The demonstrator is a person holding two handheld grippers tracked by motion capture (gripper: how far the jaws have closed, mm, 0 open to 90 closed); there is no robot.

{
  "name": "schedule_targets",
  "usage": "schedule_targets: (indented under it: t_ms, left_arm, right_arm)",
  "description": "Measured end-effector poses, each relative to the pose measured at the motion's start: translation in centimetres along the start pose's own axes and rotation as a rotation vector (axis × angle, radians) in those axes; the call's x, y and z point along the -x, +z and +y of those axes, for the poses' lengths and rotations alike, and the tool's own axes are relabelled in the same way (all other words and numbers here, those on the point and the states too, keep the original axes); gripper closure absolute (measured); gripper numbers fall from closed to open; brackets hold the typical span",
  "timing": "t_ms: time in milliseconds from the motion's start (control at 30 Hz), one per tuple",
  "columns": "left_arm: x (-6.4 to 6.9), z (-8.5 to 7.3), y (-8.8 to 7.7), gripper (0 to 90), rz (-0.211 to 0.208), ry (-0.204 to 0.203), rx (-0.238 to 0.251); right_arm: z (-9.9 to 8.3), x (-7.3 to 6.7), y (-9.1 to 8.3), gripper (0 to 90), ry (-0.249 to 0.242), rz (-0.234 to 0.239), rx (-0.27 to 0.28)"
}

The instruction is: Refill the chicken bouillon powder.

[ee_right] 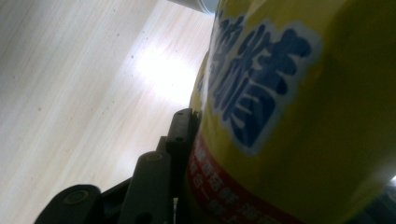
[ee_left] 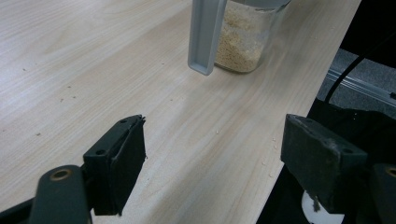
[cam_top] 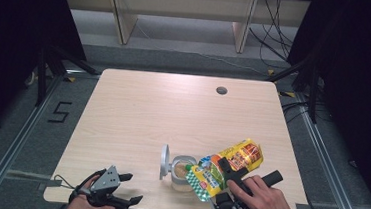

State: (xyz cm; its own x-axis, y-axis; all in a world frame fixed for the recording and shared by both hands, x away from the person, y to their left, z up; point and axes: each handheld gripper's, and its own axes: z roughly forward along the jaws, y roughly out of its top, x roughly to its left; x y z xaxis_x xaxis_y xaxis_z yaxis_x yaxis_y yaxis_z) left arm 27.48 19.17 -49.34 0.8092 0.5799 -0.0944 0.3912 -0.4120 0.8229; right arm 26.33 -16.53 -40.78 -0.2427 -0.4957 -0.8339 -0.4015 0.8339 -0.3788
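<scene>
A yellow snack bag with a green checked end is tipped down to the left, and my right gripper is shut on its middle. The bag's lower end hangs at the mouth of a glass jar, which holds pale granules. The jar's grey hinged lid stands open on its left side. In the right gripper view the bag presses against one black finger; the other finger is hidden behind it. My left gripper rests open at the table's front left edge. The left gripper view shows its open jaws pointing at the jar and lid.
The light wooden table has a round cable hole near its far right. Its front edge runs close under both hands. Small crumbs dot the wood near the jar. Wooden shelf legs and cables stand on the floor beyond the table.
</scene>
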Motion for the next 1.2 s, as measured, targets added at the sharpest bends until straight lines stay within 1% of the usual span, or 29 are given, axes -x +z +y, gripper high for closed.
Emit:
schedule_targets:
  t_ms: [67,100,167,200,233,300,333,367,400,433,500,533,567,600,633,733,767,800,833,867,900,933,1000,1033,1067,1100,1133,1167,1200]
  left_arm:
    - [0.0,0.0,0.1,21.3,-0.007,-0.001,0.010]
    - [0.0,0.0,0.1,21.4,-0.006,-0.004,0.013]
    - [0.1,0.0,0.0,21.3,-0.005,-0.015,0.003]
    - [0.1,0.0,0.0,21.3,-0.008,-0.019,-0.003]
    - [-0.2,0.0,-0.1,21.3,0.003,0.016,-0.024]
    - [0.1,0.0,0.1,21.3,-0.005,-0.010,0.009]
    - [0.1,0.1,0.0,21.3,-0.004,-0.012,-0.003]
    - [0.0,0.1,-0.1,21.3,0.001,-0.010,-0.009]
    - [0.0,0.1,-0.1,21.4,0.001,-0.010,-0.006]
    - [-0.1,0.1,-0.1,21.3,0.008,0.005,-0.022]
    - [-0.1,0.1,-0.1,21.4,0.005,0.004,-0.022]
    - [0.1,0.0,0.1,21.3,-0.007,-0.017,0.008]
    - [0.0,0.0,0.0,21.4,-0.002,-0.003,0.000]
    - [0.0,0.0,0.0,21.4,-0.004,-0.005,0.001]
    - [0.1,0.1,0.0,21.3,-0.005,-0.018,0.001]
    - [0.1,0.0,0.1,21.3,-0.008,-0.019,0.008]
    - [-0.1,0.0,0.0,21.3,0.003,0.012,-0.012]
    - [-0.1,0.0,0.0,21.3,0.002,0.016,-0.016]
    - [-0.2,0.0,0.0,21.3,0.002,0.016,-0.017]
    - [-0.2,0.1,-0.1,21.3,-0.004,0.017,-0.027]
    - [-0.2,0.1,0.0,21.3,-0.004,0.016,-0.028]
    - [0.0,0.1,0.0,21.3,-0.012,-0.012,-0.015]
    - [-0.2,0.1,-0.1,21.3,0.001,0.010,-0.030]
    - [-0.1,0.1,0.0,21.3,0.000,0.004,-0.025]
    - [0.0,0.1,0.0,21.3,-0.009,-0.010,-0.012]
    - [0.0,0.1,0.0,21.3,-0.009,-0.010,-0.015]
    - [0.0,0.1,0.0,21.4,-0.012,-0.010,-0.019]
    - [-0.1,0.1,0.0,21.4,-0.008,0.000,-0.025]
    - [-0.1,0.1,0.1,21.3,-0.005,-0.005,-0.014]
  right_arm:
    - [-0.5,-0.3,0.0,66.7,0.049,0.014,0.006]
    - [-0.7,-0.3,0.2,66.7,0.063,0.003,0.031]
    - [-1.4,-0.5,0.3,67.0,0.130,0.021,0.061]
    - [-1.4,-0.5,0.3,67.0,0.130,0.021,0.061]
    - [-2.0,-0.8,0.4,67.2,0.202,0.013,0.111]
    - [-2.3,-0.8,0.7,67.4,0.230,0.013,0.140]
    - [-2.4,-1.0,0.7,67.5,0.263,0.019,0.146]
    - [-2.6,-1.0,0.9,67.5,0.257,0.021,0.161]
    - [-2.7,-1.4,1.0,67.5,0.312,0.037,0.160]
    - [-2.9,-1.2,1.2,67.5,0.293,0.021,0.180]
    - [-3.4,-1.5,1.3,68.0,0.336,0.036,0.192]
    - [-3.5,-1.5,1.3,68.1,0.345,0.037,0.200]
    - [-3.7,-1.7,1.3,68.5,0.378,0.038,0.199]
    - [-3.8,-2.1,1.2,68.5,0.436,0.045,0.186]
    - [-3.9,-1.5,1.4,69.3,0.352,0.028,0.207]
    - [-4.0,-1.8,1.6,69.8,0.392,0.041,0.221]
    - [-4.0,-1.8,1.6,70.1,0.396,0.039,0.227]
    - [-4.1,-2.1,1.6,70.3,0.446,0.058,0.217]
    - [-4.2,-2.3,1.7,70.5,0.472,0.050,0.227]
    - [-4.5,-1.9,1.8,70.8,0.427,0.045,0.240]
    - [-4.5,-2.5,1.8,71.2,0.535,0.061,0.238]
    - [-4.8,-2.5,2.0,71.5,0.545,0.061,0.251]
    - [-5.2,-2.8,2.1,72.2,0.629,0.058,0.267]
    - [-5.6,-2.4,2.2,72.2,0.568,0.038,0.287]
    - [-5.5,-2.9,2.2,72.2,0.654,0.052,0.283]
    - [-5.8,-2.6,2.3,72.5,0.626,0.044,0.292]
    - [-5.9,-2.8,2.2,72.9,0.655,0.039,0.289]
    - [-6.3,-2.4,2.4,73.5,0.615,0.018,0.301]
    - [-6.4,-2.9,2.4,73.6,0.718,0.033,0.299]
